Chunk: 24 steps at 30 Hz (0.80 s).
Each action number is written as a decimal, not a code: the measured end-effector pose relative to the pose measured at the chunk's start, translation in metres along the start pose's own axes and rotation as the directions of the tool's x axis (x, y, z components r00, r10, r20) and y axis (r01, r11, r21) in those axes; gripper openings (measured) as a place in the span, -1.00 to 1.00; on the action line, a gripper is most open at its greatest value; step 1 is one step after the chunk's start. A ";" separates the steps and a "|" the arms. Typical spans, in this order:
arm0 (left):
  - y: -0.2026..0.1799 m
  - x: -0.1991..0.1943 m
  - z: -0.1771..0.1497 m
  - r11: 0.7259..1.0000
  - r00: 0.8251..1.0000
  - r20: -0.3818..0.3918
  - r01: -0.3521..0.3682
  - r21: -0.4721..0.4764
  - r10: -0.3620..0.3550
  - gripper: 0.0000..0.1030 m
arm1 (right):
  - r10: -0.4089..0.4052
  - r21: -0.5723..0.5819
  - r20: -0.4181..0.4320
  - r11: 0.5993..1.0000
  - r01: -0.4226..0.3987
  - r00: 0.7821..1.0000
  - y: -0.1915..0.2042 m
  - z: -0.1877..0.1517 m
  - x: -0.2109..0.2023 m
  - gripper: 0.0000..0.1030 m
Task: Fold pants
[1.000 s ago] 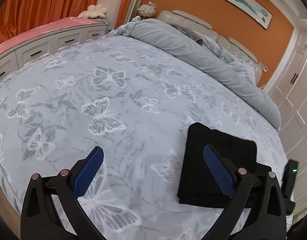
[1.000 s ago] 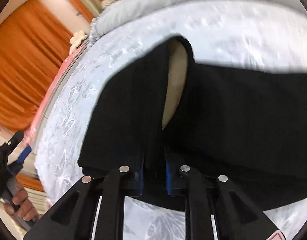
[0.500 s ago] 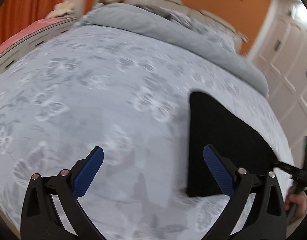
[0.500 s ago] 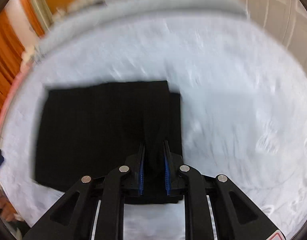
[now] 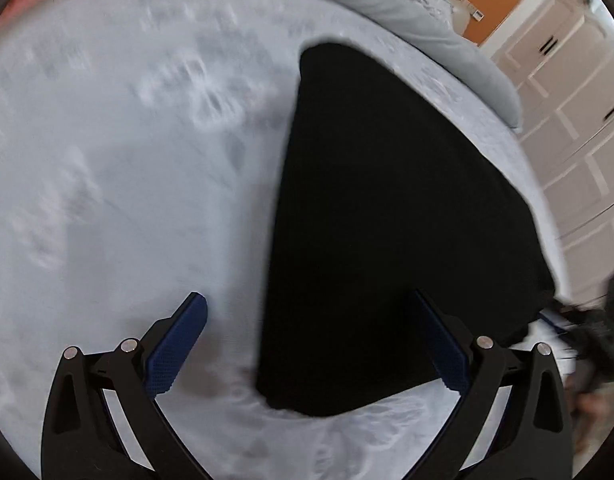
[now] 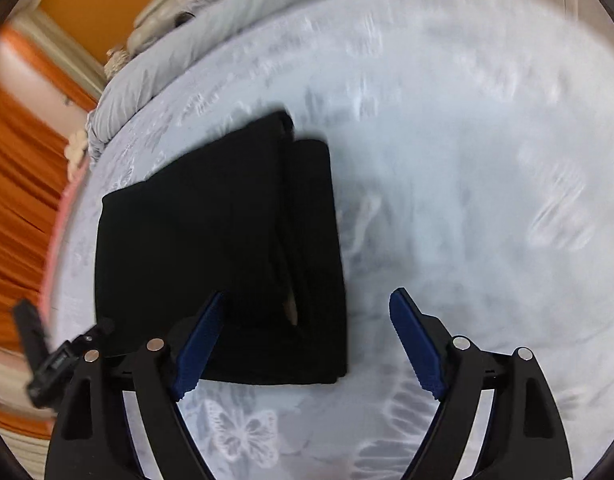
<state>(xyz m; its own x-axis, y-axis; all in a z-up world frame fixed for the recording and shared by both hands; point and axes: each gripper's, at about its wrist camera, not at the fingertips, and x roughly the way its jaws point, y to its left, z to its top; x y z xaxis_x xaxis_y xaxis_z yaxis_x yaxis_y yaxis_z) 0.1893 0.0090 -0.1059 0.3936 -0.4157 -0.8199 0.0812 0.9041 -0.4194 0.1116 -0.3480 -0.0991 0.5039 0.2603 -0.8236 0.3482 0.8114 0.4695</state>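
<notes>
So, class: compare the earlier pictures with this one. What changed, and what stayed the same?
The right tongs, shut on the black pants a second ago, have opened and let go. The pants now lie folded flat on the bed. The left tongs stayed open, holding nothing.

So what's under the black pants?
The folded black pants lie flat on the butterfly bedspread, which shows all around them. Whatever lies directly beneath them is covered. Both grippers are open.

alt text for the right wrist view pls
Folded black pants lie flat on a pale butterfly-print bedspread, with the open right gripper just above their near edge, holding nothing. Orange curtains fill the left edge.
</notes>
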 end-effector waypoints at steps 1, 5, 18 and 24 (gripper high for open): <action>0.000 0.001 0.001 1.000 1.000 0.012 0.013 -0.002 -0.013 0.90 | 0.028 0.017 -0.016 0.999 -0.028 0.999 -0.005 0.000 0.007 0.57; -0.006 0.004 0.008 0.994 0.995 -0.020 0.096 0.051 -0.095 -0.11 | 0.104 -0.029 0.016 0.994 -0.104 0.994 0.012 0.002 0.008 -0.35; 0.037 -0.100 -0.055 0.982 0.989 -0.066 -0.123 0.146 0.134 -0.23 | 0.044 -0.084 -0.143 0.995 -0.056 0.989 0.040 -0.107 -0.015 0.08; 0.017 -0.167 -0.047 0.976 0.957 0.269 -0.151 0.158 0.105 0.70 | 0.019 -0.193 0.197 0.981 0.020 0.980 0.076 -0.082 -0.081 0.45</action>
<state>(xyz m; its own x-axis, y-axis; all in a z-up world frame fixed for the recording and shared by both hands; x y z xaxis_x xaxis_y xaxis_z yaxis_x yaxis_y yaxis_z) 0.0817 0.0891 0.0055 0.6320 -0.2768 -0.7239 0.1646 0.9607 -0.2236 0.0320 -0.2646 -0.0230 0.6565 0.1675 -0.7355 0.1992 0.9019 0.3832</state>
